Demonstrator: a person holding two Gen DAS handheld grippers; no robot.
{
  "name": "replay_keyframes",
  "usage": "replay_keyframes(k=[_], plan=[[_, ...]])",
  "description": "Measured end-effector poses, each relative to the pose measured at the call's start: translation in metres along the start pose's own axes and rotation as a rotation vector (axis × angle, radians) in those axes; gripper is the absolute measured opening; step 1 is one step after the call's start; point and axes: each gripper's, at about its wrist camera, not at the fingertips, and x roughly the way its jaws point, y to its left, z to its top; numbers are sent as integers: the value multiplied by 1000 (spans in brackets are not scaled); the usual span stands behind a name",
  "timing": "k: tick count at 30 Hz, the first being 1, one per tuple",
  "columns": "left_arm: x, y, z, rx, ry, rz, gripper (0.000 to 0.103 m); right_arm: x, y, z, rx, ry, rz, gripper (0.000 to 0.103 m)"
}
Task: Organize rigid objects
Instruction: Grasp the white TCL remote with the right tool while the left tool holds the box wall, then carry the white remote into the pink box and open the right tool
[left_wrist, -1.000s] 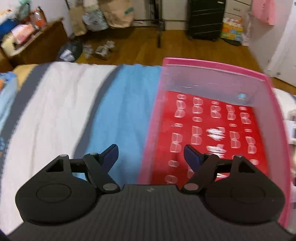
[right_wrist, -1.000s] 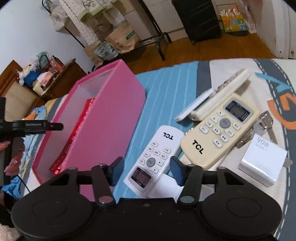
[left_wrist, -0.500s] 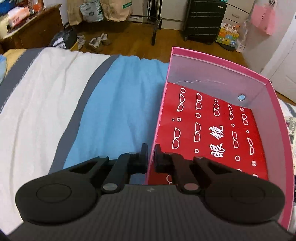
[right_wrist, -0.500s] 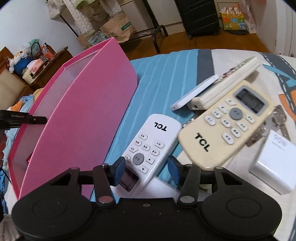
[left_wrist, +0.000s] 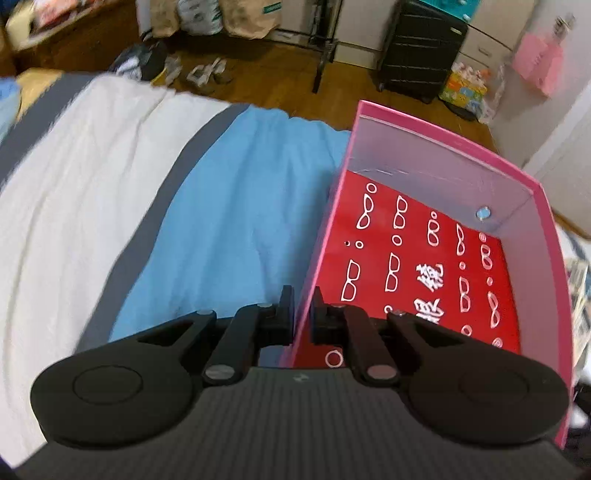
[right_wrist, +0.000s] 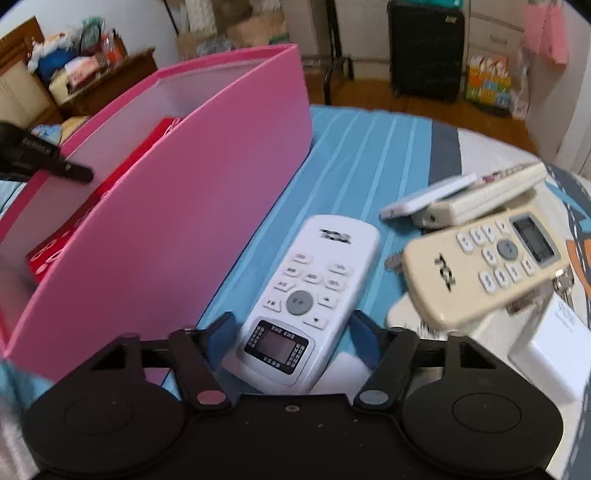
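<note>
Fingers of the left gripper (left_wrist: 303, 314) pinch the pink box's (left_wrist: 443, 147) near wall, steadying it, while the right gripper (right_wrist: 291, 328), jaws just narrowing but not yet touching, straddles the white remote (right_wrist: 310, 291) at lower centre, probably needing only to close and lift.

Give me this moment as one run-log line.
left gripper: shut on box wall | right gripper: jaws just closing around white remote, grip not confirmed | box: no remote inside
</note>
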Motion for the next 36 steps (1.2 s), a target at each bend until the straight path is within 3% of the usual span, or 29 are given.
replay_keyframes(k=[3, 5, 10, 11, 15, 24, 32, 36], plan=[[2, 3, 1, -18, 4, -11, 6, -7, -10, 0, 52, 73, 57, 51], [1, -2, 1, 6, 0, 0, 6, -3, -17, 2, 89, 80, 77, 54], [-3, -10, 1, 58, -16, 20, 6, 17, -9, 12, 84, 8, 63, 81], [-1, -11, 1, 63, -10, 34, 7, 20, -1, 10, 46, -11, 27, 82], [2, -11, 0, 68, -5, 44, 7, 18, 28, -5, -149, -44, -117, 73], [1, -4, 0, 21, -8, 9, 6, -15, 12, -17, -43, -77, -56, 68], [-2, -17, -1, 125, -1, 34, 6, -41, 14, -31, -60, -213, -80, 67], [-4, -16, -2, 132, 0, 21, 5, -70, 20, -17, -75, -309, -113, 65]])
